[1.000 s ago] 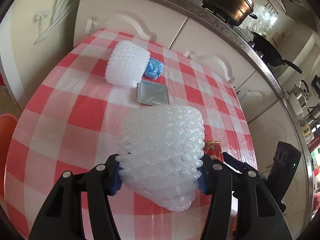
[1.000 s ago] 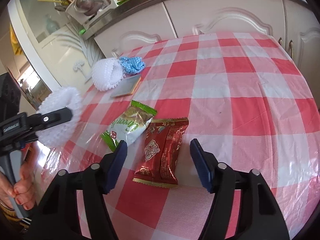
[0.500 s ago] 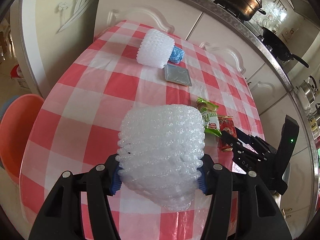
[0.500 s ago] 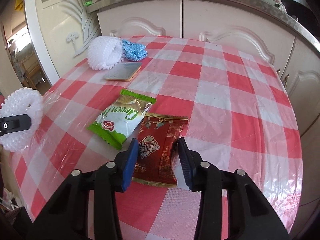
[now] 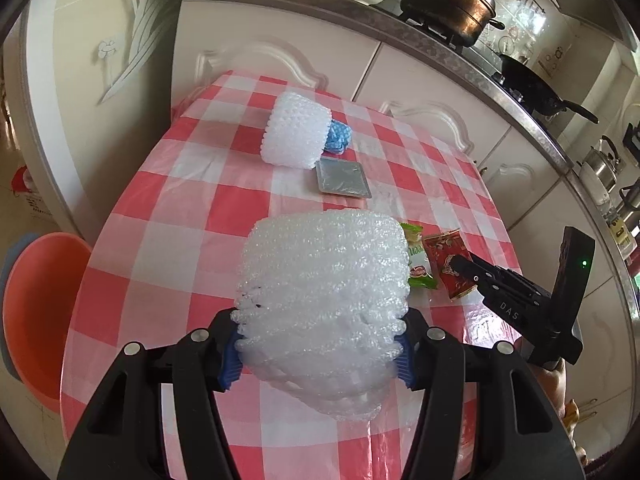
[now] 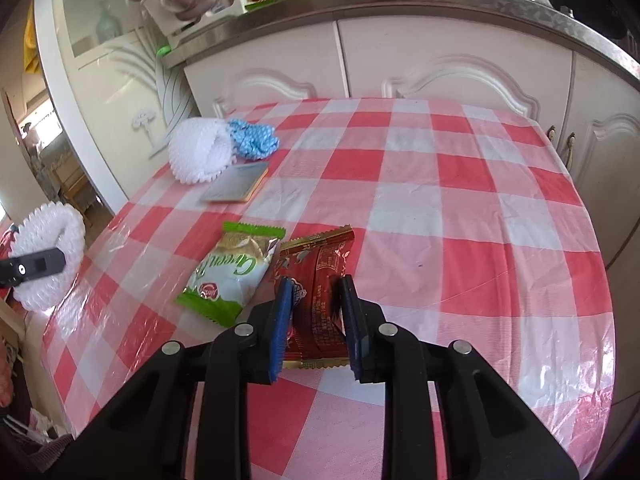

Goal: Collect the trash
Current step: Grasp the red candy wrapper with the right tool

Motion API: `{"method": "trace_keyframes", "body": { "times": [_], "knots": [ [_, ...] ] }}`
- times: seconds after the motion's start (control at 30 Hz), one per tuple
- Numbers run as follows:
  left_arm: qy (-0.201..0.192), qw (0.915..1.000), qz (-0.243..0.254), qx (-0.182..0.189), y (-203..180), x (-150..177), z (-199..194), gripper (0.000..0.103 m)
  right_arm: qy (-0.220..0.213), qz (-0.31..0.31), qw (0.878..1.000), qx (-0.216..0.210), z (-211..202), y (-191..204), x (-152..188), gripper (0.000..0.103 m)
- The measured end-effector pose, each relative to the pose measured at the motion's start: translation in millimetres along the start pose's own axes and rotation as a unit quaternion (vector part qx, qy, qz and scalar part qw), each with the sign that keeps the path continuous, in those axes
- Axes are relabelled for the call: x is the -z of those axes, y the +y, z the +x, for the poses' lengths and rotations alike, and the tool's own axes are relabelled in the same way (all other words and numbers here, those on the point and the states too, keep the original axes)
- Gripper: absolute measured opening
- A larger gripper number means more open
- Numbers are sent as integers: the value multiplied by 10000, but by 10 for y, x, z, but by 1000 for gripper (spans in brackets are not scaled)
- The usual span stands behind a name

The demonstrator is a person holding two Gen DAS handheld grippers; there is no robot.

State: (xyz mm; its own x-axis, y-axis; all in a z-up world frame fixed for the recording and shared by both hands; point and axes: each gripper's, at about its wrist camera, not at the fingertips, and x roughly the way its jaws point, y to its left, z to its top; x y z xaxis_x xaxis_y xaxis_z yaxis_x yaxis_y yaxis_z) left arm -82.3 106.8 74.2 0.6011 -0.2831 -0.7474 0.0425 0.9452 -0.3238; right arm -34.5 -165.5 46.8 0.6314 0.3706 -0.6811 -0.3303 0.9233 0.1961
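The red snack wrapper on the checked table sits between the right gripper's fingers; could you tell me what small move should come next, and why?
Probably lift it straight up. The right gripper has just been closing, and its pads now pinch the red wrapper, which lies on the tablecloth beside the green wrapper. The left gripper already holds a white foam net.

- The left wrist view looks down and forward over the checked table (image 5: 168, 240) toward the kitchen cabinets (image 5: 436, 92), from near the table's front-left corner, close above it.
- The right wrist view looks down at the same table (image 6: 480, 216) from its near edge, very close to it.
- Both views share the white foam net (image 5: 296, 136) (image 6: 198, 150), the green packet (image 5: 418, 258) (image 6: 228, 272) and the red packet (image 5: 448, 260) (image 6: 320, 264).
- Each view shows the other gripper at its side.
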Motion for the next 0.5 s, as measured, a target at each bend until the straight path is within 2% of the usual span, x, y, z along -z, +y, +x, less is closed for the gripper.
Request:
{"method": "trace_keyframes", "body": {
  "times": [0.23,0.5],
  "knots": [
    [85,9995,-45,305,175,164,106,59,-417,470,9977,-255,-127,-152,-7,26],
    [71,9982,-238,550,451,261,102,59,-682,523,9962,-132,-197,-100,-13,26]
  ]
}}
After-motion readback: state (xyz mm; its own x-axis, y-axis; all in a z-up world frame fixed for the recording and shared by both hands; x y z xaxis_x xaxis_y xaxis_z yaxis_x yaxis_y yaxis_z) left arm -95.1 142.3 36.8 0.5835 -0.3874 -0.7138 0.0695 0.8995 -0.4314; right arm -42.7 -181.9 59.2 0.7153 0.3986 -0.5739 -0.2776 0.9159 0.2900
